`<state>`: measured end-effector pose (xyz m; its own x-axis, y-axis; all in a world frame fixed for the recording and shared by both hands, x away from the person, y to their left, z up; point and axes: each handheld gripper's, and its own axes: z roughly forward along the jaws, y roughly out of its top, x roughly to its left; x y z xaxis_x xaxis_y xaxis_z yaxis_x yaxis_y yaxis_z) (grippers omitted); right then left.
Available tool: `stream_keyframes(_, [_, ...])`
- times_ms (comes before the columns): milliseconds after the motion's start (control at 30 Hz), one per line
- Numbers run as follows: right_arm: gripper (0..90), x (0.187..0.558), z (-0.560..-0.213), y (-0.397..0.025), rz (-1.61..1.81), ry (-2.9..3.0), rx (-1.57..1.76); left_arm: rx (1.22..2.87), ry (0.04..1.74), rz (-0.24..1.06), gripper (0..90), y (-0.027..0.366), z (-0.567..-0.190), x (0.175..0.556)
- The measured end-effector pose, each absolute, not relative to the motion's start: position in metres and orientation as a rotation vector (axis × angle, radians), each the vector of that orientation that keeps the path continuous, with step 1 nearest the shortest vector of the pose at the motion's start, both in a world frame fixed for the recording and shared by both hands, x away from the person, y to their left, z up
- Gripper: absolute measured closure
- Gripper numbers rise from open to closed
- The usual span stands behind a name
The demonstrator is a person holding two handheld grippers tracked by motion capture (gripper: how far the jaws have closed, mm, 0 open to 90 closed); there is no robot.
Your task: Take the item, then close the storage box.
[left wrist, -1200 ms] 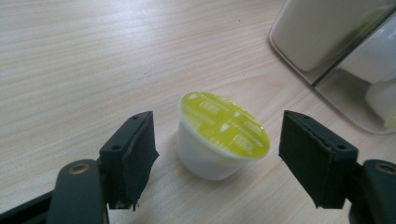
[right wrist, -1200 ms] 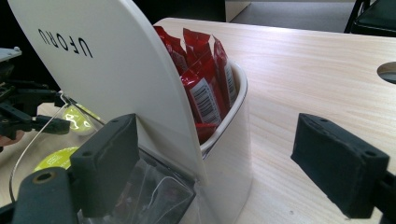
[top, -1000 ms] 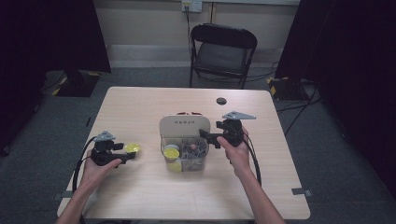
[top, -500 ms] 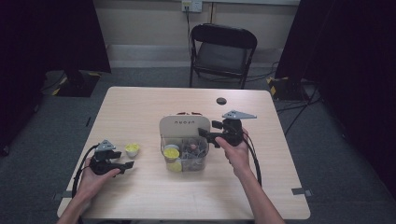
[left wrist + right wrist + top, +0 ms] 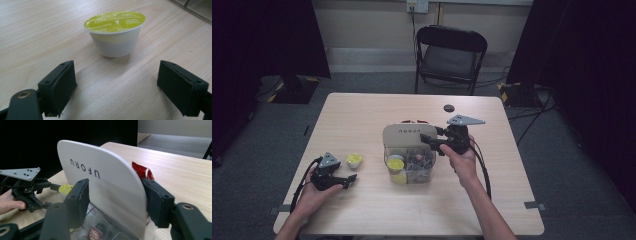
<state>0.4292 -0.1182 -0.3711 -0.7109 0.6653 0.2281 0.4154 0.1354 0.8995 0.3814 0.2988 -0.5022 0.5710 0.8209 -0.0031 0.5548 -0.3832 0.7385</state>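
A white coffee capsule [image 5: 116,35] with a yellow-green lid stands upright on the wooden table [image 5: 362,115], left of the clear box [image 5: 409,167]. My left gripper [image 5: 117,75] is open just short of the capsule with nothing between its jaws; in the high view the left gripper [image 5: 348,179] sits near the front left. The box's white lid [image 5: 100,177], marked UFORU, stands raised. My right gripper [image 5: 116,195] grips that lid at its right edge, one jaw on each face. Inside the box lie several capsules, one of them yellow [image 5: 395,163].
A red packet [image 5: 140,171] lies on the table behind the raised lid. A small black round object [image 5: 448,108] sits farther back. A black folding chair [image 5: 451,55] stands beyond the far edge. Cables trail from both grippers toward the person.
My left gripper has drawn back from the yellow-lidded capsule toward the near edge, leaving the capsule standing on the table. The right gripper and the lid have stayed put.
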Motion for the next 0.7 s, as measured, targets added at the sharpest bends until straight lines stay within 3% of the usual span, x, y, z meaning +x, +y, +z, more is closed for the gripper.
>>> stream_keyframes(167, [45.2,0.4267,-0.3703,-0.1181,1.59,2.179,1.056,2.086,1.097,0.478,14.7,0.2985,-0.5024,0.3813])
stream_keyframes(700, [45.7,0.4205,-0.3683,-0.1213,1.604,2.236,1.025,2.088,1.098,0.481,14.5,0.2985,-0.5023,0.3817])
